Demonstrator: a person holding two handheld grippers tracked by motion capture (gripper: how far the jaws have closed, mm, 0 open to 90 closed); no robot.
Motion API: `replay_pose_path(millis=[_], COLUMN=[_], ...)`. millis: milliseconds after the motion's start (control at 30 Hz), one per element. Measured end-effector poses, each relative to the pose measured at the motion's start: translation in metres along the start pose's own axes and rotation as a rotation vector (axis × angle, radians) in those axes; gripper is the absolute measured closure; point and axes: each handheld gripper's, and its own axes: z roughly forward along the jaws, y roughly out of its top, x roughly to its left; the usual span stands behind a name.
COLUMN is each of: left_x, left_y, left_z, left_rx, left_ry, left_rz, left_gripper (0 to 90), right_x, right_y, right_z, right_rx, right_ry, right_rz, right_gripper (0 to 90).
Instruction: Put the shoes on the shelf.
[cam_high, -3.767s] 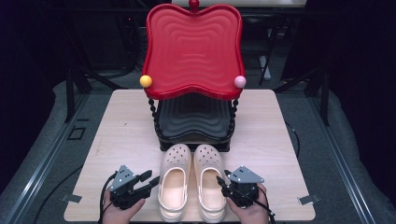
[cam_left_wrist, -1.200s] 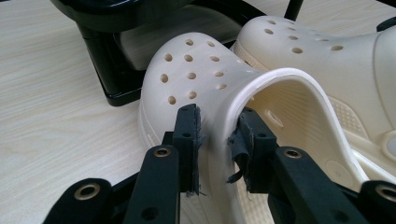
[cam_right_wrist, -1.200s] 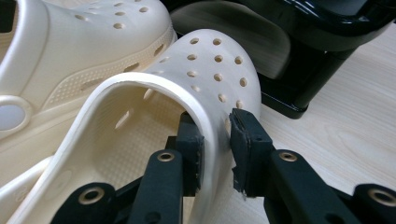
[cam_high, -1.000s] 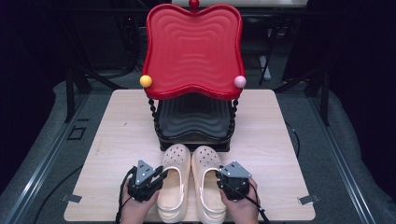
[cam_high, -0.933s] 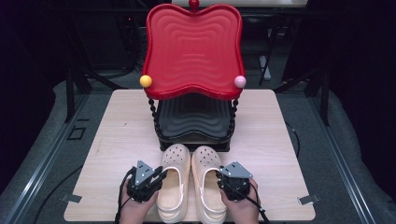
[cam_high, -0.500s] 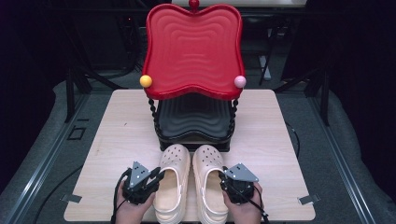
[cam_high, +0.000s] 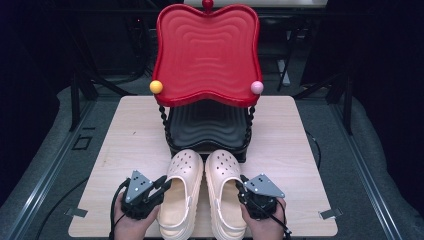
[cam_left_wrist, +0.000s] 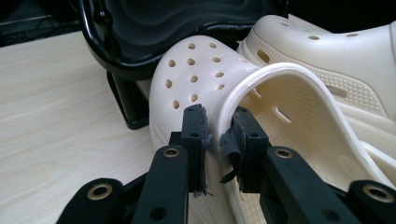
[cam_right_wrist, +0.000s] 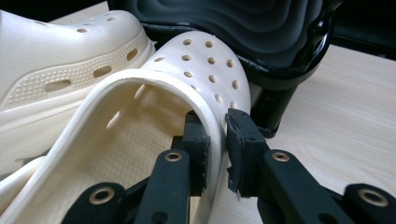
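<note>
Clogs, a cream perforated pair, sit side by side at the near middle of the wooden table (cam_high: 125, 135), toes pointing to twelve o'clock and nearly touching the base of the two-tier stand. The left clog (cam_high: 181, 192) is grasped by the left gripper (cam_high: 161, 186), which comes in from about eight o'clock; in the left gripper view its pads pinch the outer side wall of the shoe's opening, one pad outside and one inside the rim. The right clog (cam_high: 227, 192) is clenched the same way by the right gripper (cam_high: 243, 190), coming from about four o'clock, with the rim wall squeezed between its pads in the right gripper view.

Just ahead of the toes stands the stand, with a black lower tray (cam_high: 207, 127) under a red upper tray (cam_high: 207, 55), twisted black posts, and a yellow knob (cam_high: 156, 87) and a pink knob (cam_high: 257, 87) at the red tray's front corners.

Risks, as I judge them: each grip is on a thin, soft foam wall near one side, so a lifted clog may sag, swing about the pads or slip out. The black tray's lip overhangs close above the toes, so a forward or rising move could catch a toe under it or nudge the stand. The two shoes lie just beside each other, so tilting one may drag the other.

No brand, label or writing can be read on the clogs or stand.
</note>
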Motion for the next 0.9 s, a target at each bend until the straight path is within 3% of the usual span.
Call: replay_pose_path(millis=[433,600,900], left_x=[0.004,0.010,0.021], left_y=[0.026,0.039,0.063], left_z=[-0.013,-0.004,0.022], left_rx=[-0.066,-0.068,-0.088], left_ry=[0.022,0.040,0.068], left_rz=[0.005,0.012,0.003], left_gripper=[77.7,78.0,79.0], right_x=[-0.004,-0.008,-0.019], right_y=[0.024,0.036,0.062], right_z=[-0.014,-0.007,0.021], right_rx=[-0.059,-0.077,-0.081], right_ry=[-0.011,-0.023,-0.077], right_rz=[-0.009,0.005,-0.013], right_gripper=[78.2,78.2,78.3])
